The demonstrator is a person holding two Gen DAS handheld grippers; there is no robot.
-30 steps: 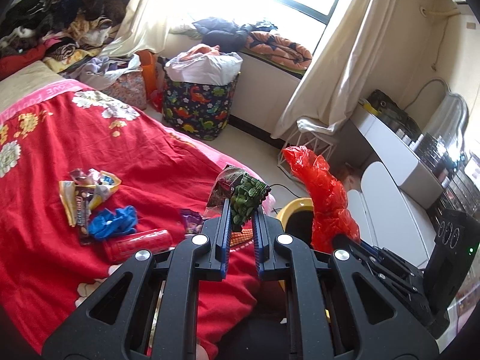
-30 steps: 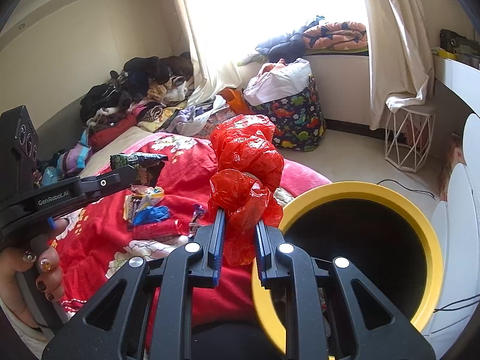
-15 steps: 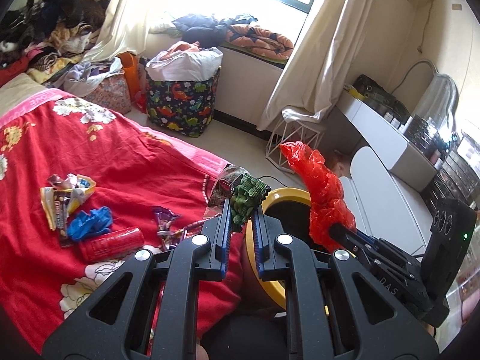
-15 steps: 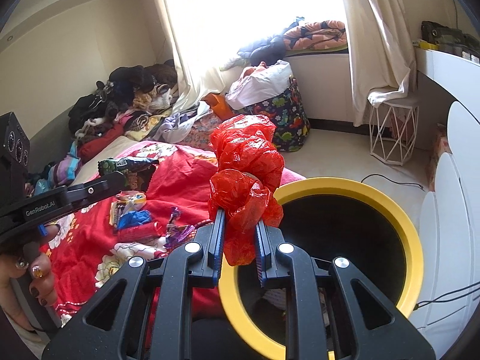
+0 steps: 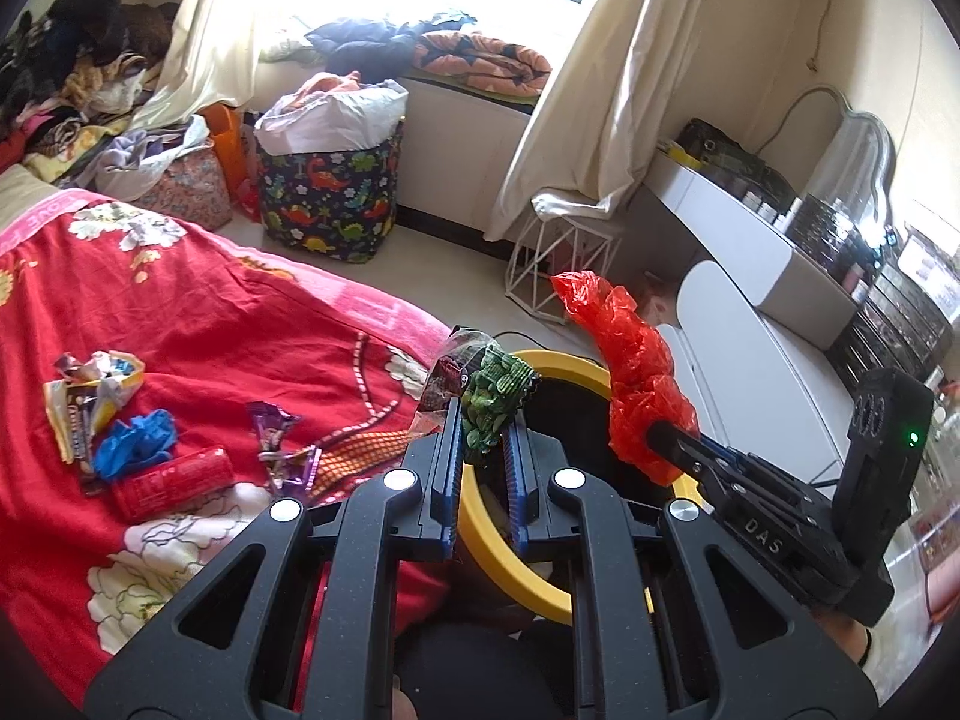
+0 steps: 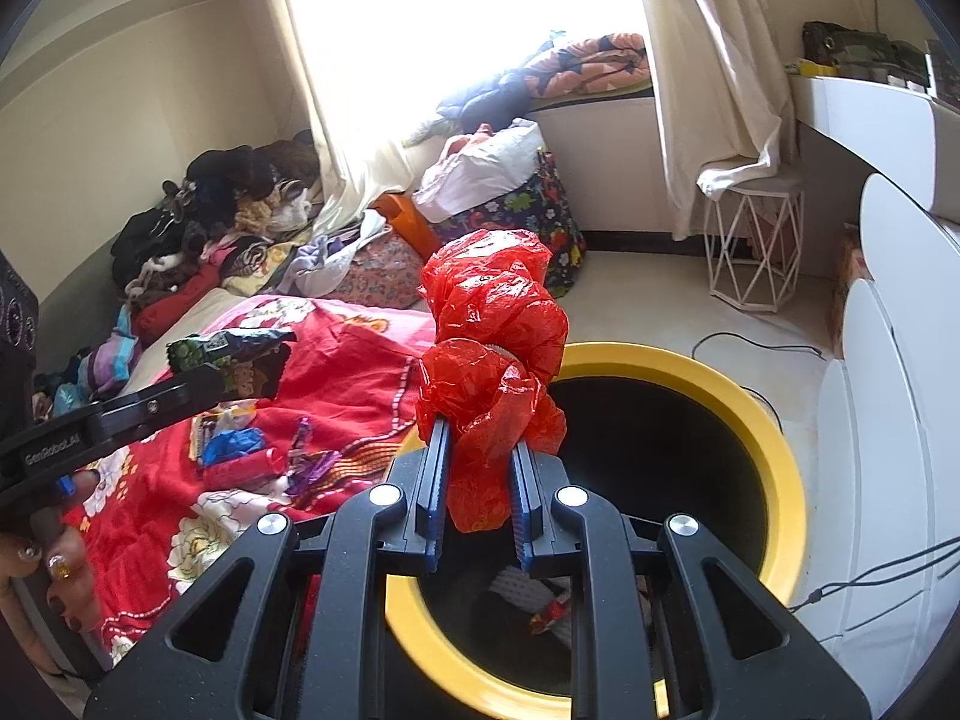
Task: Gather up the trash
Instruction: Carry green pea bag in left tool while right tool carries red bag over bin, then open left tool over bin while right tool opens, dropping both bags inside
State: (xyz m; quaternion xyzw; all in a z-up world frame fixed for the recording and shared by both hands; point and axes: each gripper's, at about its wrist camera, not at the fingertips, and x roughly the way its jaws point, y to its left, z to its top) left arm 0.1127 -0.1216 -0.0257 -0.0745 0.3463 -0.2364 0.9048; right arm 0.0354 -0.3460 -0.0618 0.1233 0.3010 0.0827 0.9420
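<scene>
My left gripper [image 5: 485,429] is shut on a crumpled green snack wrapper [image 5: 495,393] and holds it above the near rim of a yellow-rimmed black bin [image 5: 480,531]. My right gripper [image 6: 478,453] is shut on a crumpled red plastic bag [image 6: 495,354] above the bin's [image 6: 774,450] open mouth. The red bag also shows in the left wrist view [image 5: 636,369], the green wrapper in the right wrist view [image 6: 225,345]. Some trash lies at the bin's bottom [image 6: 534,600]. More trash lies on the red bedspread [image 5: 210,312]: a red can [image 5: 174,483], a blue glove [image 5: 135,444], a purple wrapper [image 5: 279,441], yellow wrappers [image 5: 90,390].
The bin stands on the floor against the bed's edge. A dinosaur-print laundry bag [image 5: 333,192], a white wire stool [image 5: 564,264], a white desk [image 5: 750,246] and white cabinets [image 6: 888,420] surround it. Clothes are piled at the bed's far end [image 6: 210,228]. A cable [image 6: 756,342] lies on the floor.
Both grippers moved with their loads from over the bed's edge to over the bin. The bin now fills more of both views. Both grips are unchanged.
</scene>
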